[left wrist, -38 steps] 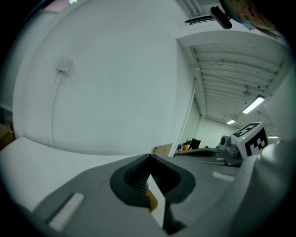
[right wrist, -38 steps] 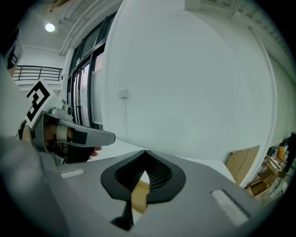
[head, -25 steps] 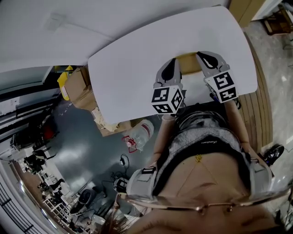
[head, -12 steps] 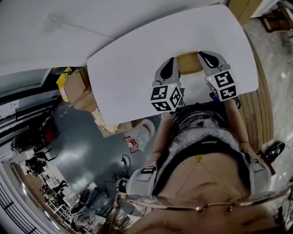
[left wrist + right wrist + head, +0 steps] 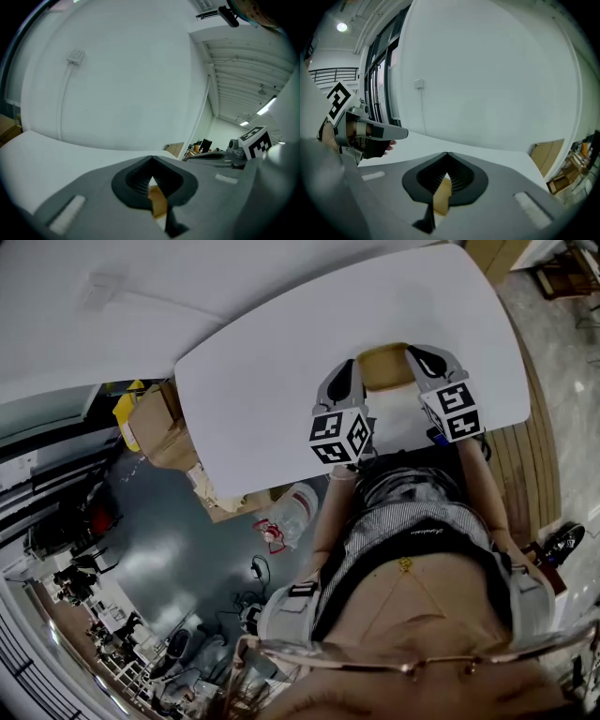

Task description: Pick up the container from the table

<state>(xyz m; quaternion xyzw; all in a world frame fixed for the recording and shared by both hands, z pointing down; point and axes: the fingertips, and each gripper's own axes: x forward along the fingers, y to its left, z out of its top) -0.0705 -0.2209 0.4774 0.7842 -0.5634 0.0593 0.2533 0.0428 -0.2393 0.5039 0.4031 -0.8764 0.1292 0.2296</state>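
— Tan is the colour I am hunting for, so where is the container (image 5: 384, 367) on your screen?
— In the head view it is toward my side of the white desk (image 5: 262, 381), straight ahead of me and caught between my 2 tools. The left gripper (image 5: 351, 371) is on its left end and the right gripper (image 5: 419, 360) is on its right end.
— Are they gripping it, or just sitting alongside?
— Gripping. In the left gripper view the jaws are closed to a sliver, with a thin tan wall pinched between the pads. The right gripper view shows the same, with the jaws nearly together and a tan edge clamped in the ribbed hollow. Each holds 1 wall of the container and nothing else.
— So the grasp is made. Is it off the desk?
— That I cannot tell. From above, the container overlaps the white top and I see no clear gap under it. Both gripper views look out over the desk but hide the container's base.
— What do you count as left?
— By my judgement, the reach and the 2-handed grasp are finished. The lift is what remains, or at least it is not confirmed. I would raise both hands together and level, so the thin walls do not twist or slip from the pads.
— Anything in the way?
— I see nothing close by. The cardboard boxes (image 5: 155, 423) are on the floor past the desk's left edge, well apart.
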